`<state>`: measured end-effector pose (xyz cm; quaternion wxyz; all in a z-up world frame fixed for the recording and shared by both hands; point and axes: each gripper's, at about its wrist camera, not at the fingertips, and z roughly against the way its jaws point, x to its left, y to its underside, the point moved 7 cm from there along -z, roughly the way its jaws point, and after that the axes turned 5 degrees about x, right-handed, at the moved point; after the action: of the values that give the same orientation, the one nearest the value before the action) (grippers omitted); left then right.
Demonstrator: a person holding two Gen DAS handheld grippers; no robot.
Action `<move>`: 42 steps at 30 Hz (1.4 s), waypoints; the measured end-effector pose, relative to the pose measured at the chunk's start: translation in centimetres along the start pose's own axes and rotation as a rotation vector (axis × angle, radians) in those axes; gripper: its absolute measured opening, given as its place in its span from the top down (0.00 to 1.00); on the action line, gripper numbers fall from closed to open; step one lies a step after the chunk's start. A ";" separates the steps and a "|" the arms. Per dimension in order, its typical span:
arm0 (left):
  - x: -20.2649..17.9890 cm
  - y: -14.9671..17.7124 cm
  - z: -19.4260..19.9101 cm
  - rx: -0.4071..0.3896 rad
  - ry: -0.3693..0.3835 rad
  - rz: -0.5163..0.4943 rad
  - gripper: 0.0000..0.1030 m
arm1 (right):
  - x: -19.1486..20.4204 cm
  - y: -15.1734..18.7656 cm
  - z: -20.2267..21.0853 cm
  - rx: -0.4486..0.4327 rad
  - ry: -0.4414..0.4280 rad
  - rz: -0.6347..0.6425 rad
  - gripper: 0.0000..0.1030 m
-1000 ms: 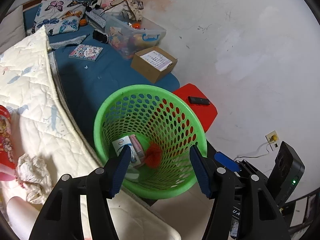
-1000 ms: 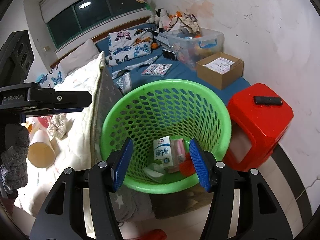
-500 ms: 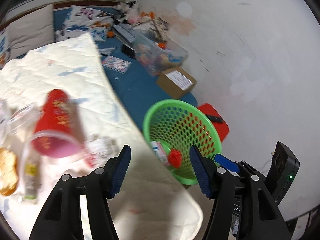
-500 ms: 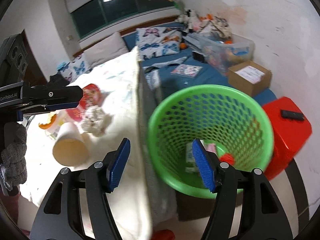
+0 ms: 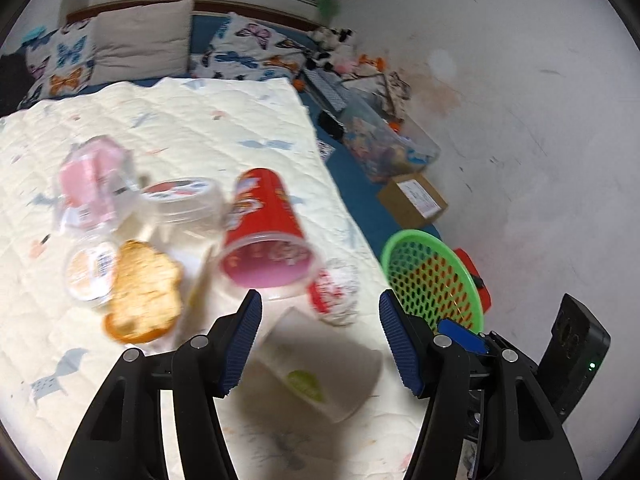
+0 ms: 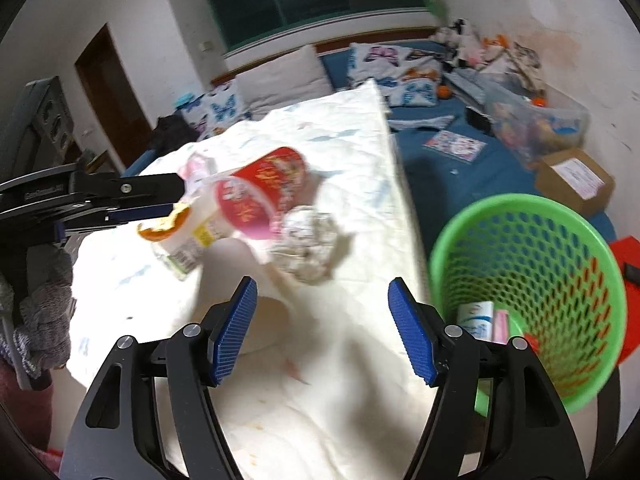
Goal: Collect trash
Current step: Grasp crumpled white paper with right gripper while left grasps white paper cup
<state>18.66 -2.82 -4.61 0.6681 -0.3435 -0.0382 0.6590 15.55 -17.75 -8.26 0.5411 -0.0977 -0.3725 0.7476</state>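
Both tongs hang above a cream quilt [image 5: 224, 120] strewn with trash, left tongs [image 5: 320, 340] released and empty over a white paper cup [image 5: 320, 376]; right tongs [image 6: 322, 330], jaws just widening, grasp nothing. A red cup [image 5: 264, 236] lies on its side beyond the white cup, a crumpled wrapper [image 6: 308, 244] just beside it. The green basket [image 6: 532, 216], off the quilt's edge, holds cartons.

Stained white wall [image 5: 520, 120], dark window [image 6: 280, 0], brown door [image 6: 108, 92], blue bed [image 6: 460, 168]
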 end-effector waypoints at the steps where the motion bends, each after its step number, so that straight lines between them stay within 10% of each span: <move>1: 0.6 0.0 0.2 -0.003 -0.003 0.012 0.43 | 0.7 -0.2 -0.2 0.005 -0.012 0.015 0.33; 27: 5.1 2.9 0.9 0.013 -0.005 0.117 0.43 | -0.3 -3.4 -10.0 0.158 -0.024 -0.034 0.33; 42: 2.6 4.8 -3.5 0.117 0.050 0.222 0.41 | -1.7 -3.0 -6.7 0.085 -0.037 -0.064 0.51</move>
<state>16.60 -2.41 -10.76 0.6107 -0.3225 0.0552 0.7211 22.11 -15.82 -11.48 0.5613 -0.0489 -0.3532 0.7468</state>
